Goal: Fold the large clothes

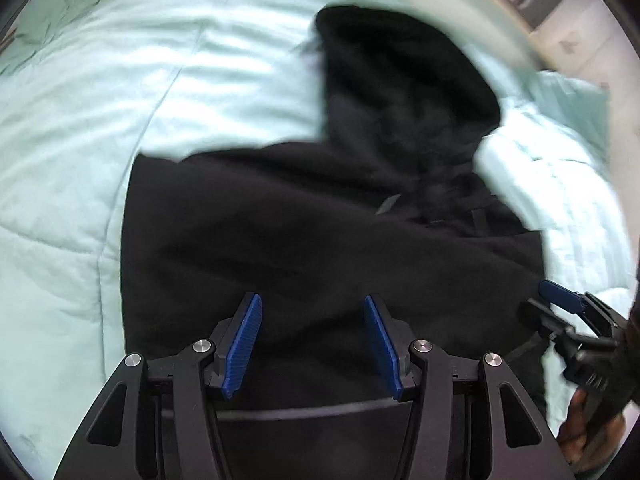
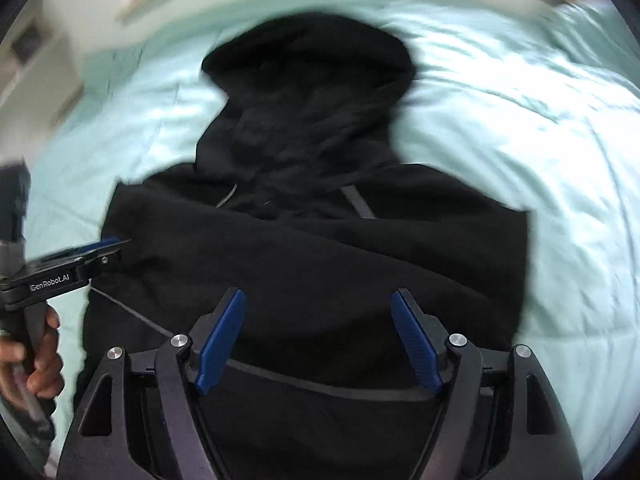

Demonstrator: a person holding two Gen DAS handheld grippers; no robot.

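A black hoodie (image 1: 320, 220) lies spread on a pale mint bed cover (image 1: 100, 120), its hood (image 1: 400, 72) pointing away from me. My left gripper (image 1: 311, 298) hovers over the hoodie's lower body, blue pads apart, with no fold of cloth between them. In the right wrist view the same hoodie (image 2: 312, 240) fills the middle, hood (image 2: 312, 72) at the top. The right gripper (image 2: 319, 292) stands wide open above the hem area with nothing pinched. Each gripper shows in the other's view: the right gripper (image 1: 546, 302) at the hoodie's right edge, the left gripper (image 2: 108, 246) at its left edge.
The quilted cover (image 2: 520, 120) stretches around the hoodie on all sides. A mint pillow (image 1: 572, 96) lies at the far right. A pale bed frame edge (image 2: 168, 8) and a wall lie beyond. A hand (image 2: 44, 356) grips the left tool's handle.
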